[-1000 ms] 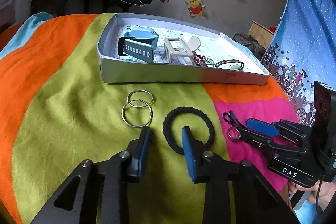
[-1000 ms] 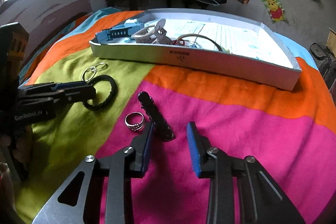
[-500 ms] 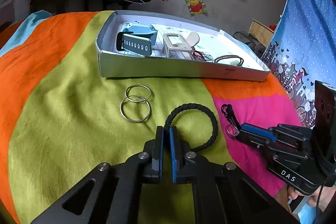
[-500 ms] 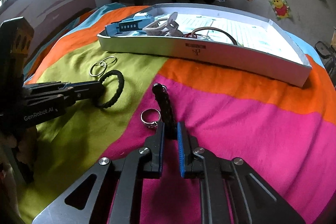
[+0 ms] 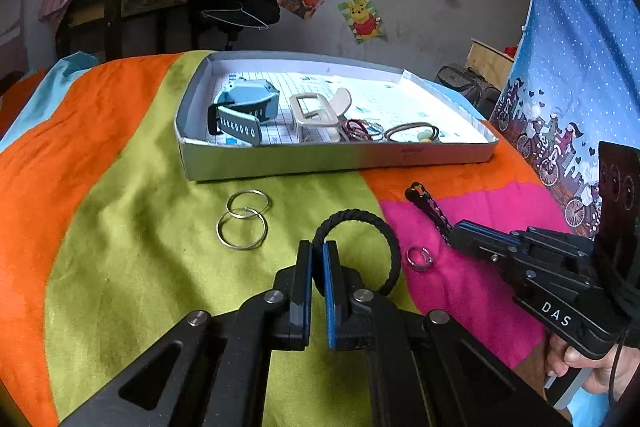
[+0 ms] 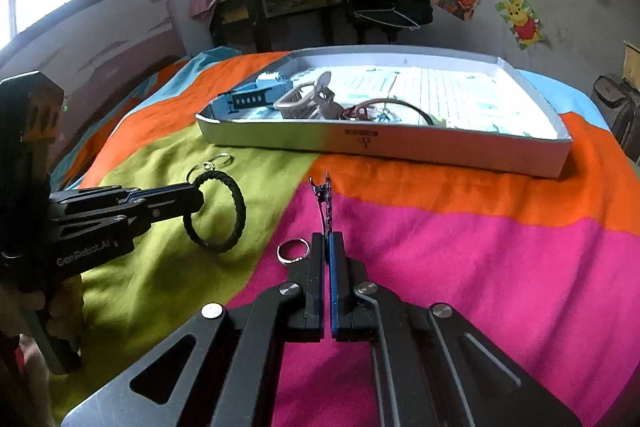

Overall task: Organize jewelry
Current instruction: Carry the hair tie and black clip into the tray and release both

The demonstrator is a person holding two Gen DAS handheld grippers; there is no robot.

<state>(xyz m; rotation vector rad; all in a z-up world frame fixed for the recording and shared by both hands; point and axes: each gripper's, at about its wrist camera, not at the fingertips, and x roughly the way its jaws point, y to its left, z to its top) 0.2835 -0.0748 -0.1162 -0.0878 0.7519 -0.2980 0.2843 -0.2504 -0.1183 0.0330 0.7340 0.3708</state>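
My left gripper (image 5: 318,251) is shut on the near side of a black braided bracelet (image 5: 372,223), which lies over the green cloth; the same bracelet (image 6: 236,205) shows in the right wrist view. My right gripper (image 6: 328,241) is shut on one end of a thin dark beaded strap with a clasp (image 6: 326,195), its far end lifted off the pink cloth. A small silver ring (image 6: 293,251) lies just left of the right fingertips. Two silver hoops (image 5: 242,225) rest on the green cloth left of the bracelet.
A shallow white box (image 5: 320,159) stands further back on the bed, holding a blue watch (image 5: 244,111), a white hair claw (image 5: 320,113) and thin bands (image 5: 408,133). A striped blanket covers the bed. A blue curtain (image 5: 580,47) hangs at right.
Both grippers went from open to shut: the left closed on the black bracelet, the right on the dark strap. The strap has tilted up off the cloth, leaving the ring beside it.
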